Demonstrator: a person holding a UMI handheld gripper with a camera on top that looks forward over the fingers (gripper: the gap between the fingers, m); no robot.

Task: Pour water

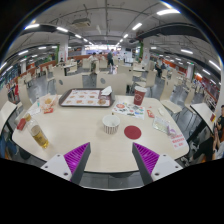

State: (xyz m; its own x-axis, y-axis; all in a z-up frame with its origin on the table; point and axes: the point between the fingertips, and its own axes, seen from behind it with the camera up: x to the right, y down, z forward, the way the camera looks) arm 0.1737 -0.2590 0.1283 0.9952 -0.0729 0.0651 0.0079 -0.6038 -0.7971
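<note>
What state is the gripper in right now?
Gripper: jaws open, holding nothing; the table lies ahead, with a white cup beyond the jaws.

A white ribbed cup [111, 123] is seen upright on the surface [75, 135], ahead of the gripper's open fingers, beside a red coaster [132, 131].
</note>
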